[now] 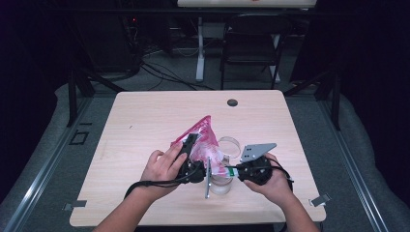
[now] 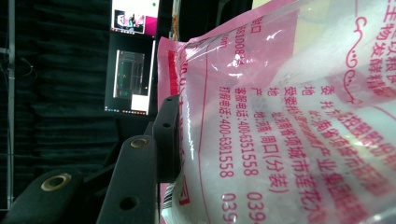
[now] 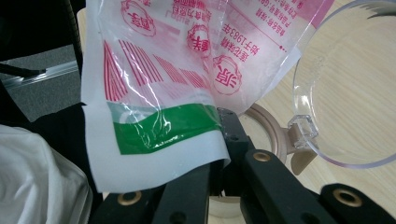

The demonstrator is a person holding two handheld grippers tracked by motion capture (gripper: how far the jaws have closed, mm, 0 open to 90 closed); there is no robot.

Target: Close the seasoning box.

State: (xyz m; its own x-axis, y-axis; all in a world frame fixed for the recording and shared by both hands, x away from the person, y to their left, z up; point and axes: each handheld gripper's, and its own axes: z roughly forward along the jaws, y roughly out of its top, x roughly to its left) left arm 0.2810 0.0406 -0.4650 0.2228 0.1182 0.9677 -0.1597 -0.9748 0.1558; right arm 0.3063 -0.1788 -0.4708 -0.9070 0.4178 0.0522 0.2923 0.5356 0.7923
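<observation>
A pink-and-clear printed plastic bag (image 1: pixel 204 135) with white powder inside hangs tilted over a clear jar (image 1: pixel 221 185) at the table's front middle. My left gripper (image 1: pixel 190 143) is shut on the bag's body; in the left gripper view one black finger (image 2: pixel 166 135) presses the film (image 2: pixel 280 116) and the other is hidden behind it. My right gripper (image 1: pixel 234 170) is shut on the bag's lower corner, pinching the white and green edge (image 3: pixel 159 128) between its jaws (image 3: pixel 220 156). The jar's clear hinged lid (image 3: pixel 355 93) stands open beside its beige rim (image 3: pixel 266 126).
The light wooden table (image 1: pixel 145 121) has a black grommet (image 1: pixel 232 102) near its far edge. A dark chair (image 1: pixel 251 43) and a desk leg stand beyond it. A lit monitor (image 2: pixel 130 79) shows in the left gripper view. Grey floor surrounds the table.
</observation>
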